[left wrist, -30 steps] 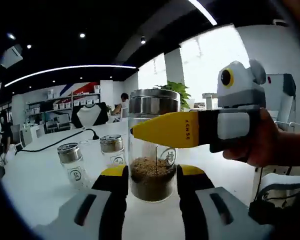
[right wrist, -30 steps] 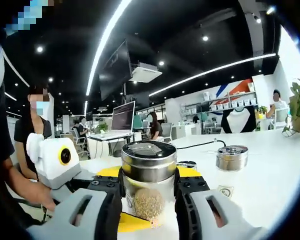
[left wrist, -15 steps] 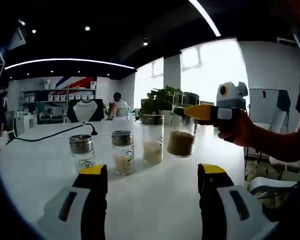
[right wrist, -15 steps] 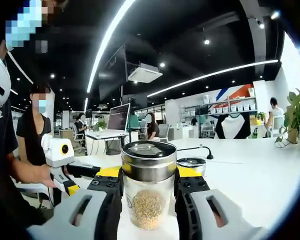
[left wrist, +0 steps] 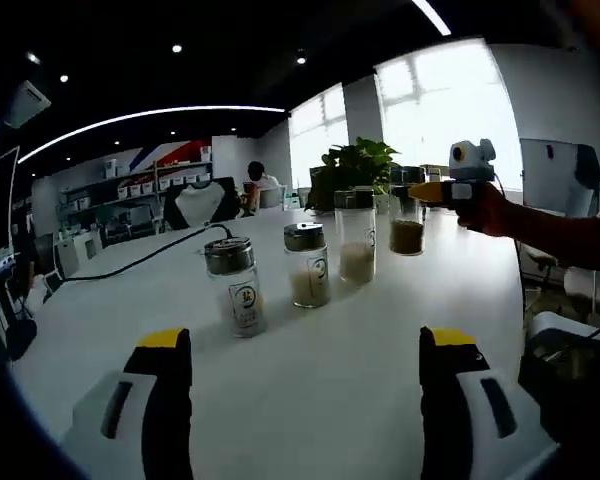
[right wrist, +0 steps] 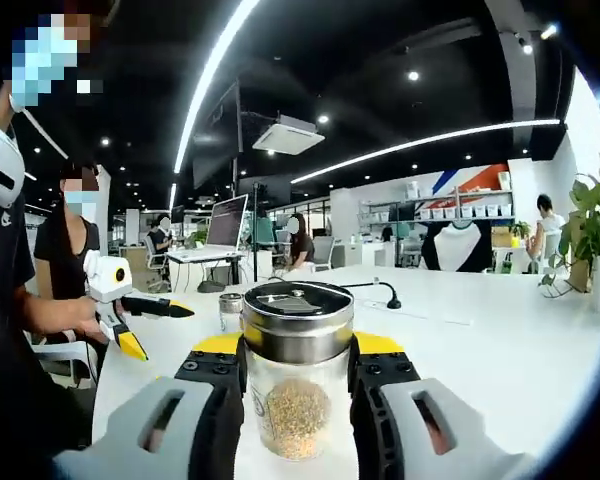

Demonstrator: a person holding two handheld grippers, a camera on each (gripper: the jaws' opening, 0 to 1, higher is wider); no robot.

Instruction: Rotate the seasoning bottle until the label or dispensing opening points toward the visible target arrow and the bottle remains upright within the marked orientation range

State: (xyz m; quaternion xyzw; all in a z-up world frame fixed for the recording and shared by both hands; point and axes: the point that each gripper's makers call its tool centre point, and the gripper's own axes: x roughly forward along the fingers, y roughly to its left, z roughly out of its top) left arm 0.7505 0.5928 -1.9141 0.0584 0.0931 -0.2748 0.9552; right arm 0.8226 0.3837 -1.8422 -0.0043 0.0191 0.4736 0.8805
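Note:
The seasoning bottle (right wrist: 297,330), clear glass with a steel lid and brown grains inside, stands upright between the jaws of my right gripper (right wrist: 297,368), which is shut on it just below the lid. In the left gripper view the same bottle (left wrist: 407,228) is far off at the right end of a row of bottles, held by the right gripper (left wrist: 432,190) in a person's hand. My left gripper (left wrist: 307,345) hangs open wide over the white table (left wrist: 310,400), holding nothing. In the right gripper view the left gripper (right wrist: 130,312) is at the far left.
Three other steel-lidded bottles stand in a row on the table: a short one (left wrist: 234,286), a second short one (left wrist: 308,265) and a taller one (left wrist: 356,236). A black cable (left wrist: 140,262) crosses the far side. A potted plant (left wrist: 352,165) stands behind.
My left gripper has drawn back from the seasoning bottle and its jaws have spread wider. The right gripper, still shut on the bottle, has carried it away from the left gripper.

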